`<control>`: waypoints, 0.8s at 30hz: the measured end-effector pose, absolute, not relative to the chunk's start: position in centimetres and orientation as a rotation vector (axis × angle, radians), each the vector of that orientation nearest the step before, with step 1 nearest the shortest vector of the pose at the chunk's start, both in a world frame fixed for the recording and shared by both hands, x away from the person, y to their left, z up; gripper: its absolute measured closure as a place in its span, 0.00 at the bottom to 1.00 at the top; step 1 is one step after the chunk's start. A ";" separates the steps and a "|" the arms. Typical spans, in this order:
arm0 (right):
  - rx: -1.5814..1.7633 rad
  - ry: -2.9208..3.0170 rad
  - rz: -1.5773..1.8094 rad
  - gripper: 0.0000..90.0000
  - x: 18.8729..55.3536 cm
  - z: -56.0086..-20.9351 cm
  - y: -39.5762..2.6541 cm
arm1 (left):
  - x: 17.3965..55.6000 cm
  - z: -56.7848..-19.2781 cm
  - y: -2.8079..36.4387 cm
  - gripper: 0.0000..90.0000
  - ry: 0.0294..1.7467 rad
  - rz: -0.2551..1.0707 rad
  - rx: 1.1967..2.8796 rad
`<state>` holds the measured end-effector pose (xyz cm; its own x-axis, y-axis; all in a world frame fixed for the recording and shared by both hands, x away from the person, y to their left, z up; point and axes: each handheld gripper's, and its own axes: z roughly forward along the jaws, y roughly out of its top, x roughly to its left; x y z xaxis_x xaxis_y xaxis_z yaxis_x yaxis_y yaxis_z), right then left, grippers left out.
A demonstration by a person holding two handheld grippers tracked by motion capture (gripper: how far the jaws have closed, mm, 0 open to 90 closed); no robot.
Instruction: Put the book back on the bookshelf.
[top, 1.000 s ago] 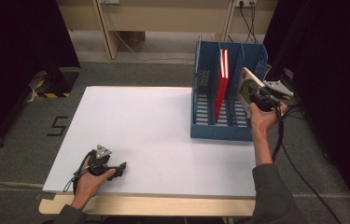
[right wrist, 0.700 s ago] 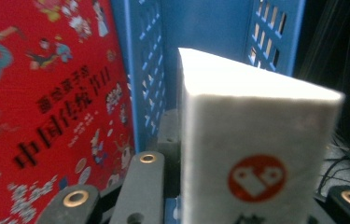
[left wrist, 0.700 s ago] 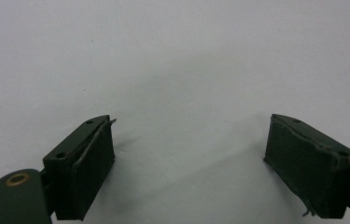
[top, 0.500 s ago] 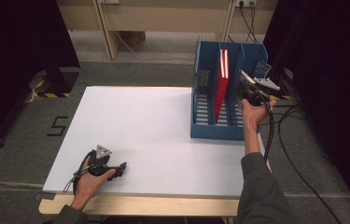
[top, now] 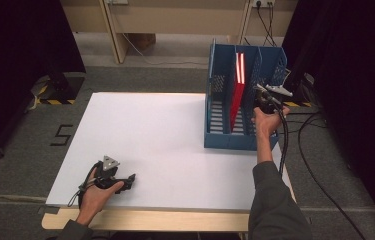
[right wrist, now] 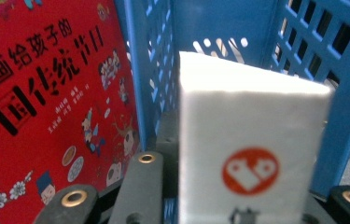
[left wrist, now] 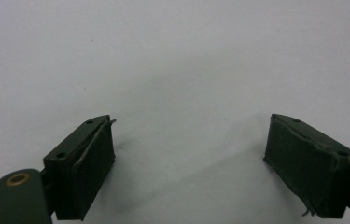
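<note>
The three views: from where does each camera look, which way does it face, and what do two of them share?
High view: above the person's side, facing forward and down on the white table; both forearms, left gripper, right gripper.
Left gripper view: rides the left gripper, faces the bare table; its open jaws.
Right gripper view: faces into the blue rack; jaws shut on a white book.
Shared: high and right gripper views both show the red book and rack.
</note>
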<state>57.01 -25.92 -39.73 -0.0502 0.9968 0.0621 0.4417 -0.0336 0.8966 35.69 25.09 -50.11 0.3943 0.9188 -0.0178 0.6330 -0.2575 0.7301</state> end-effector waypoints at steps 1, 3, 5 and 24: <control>1.555 1.573 1.030 0.83 57.0 -39.8 -25.9 | 35.7 -50.1 25.1 0.16 1.324 0.554 1.992; 1.550 1.592 1.021 0.82 57.0 -39.8 -26.0 | 35.7 -50.1 25.1 0.16 1.324 0.553 1.992; 1.563 1.593 1.025 0.81 56.9 -39.5 -26.1 | 35.7 -50.1 25.1 0.16 1.324 0.553 1.992; 1.500 1.723 0.975 0.68 54.5 -37.0 -26.7 | 35.7 -50.1 25.1 0.16 1.326 0.555 1.992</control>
<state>54.48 -26.74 -37.00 -0.1375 0.9905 0.0003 0.5104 0.0706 0.8570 35.68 25.07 -50.11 0.3925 0.9196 -0.0166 0.6336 -0.2573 0.7296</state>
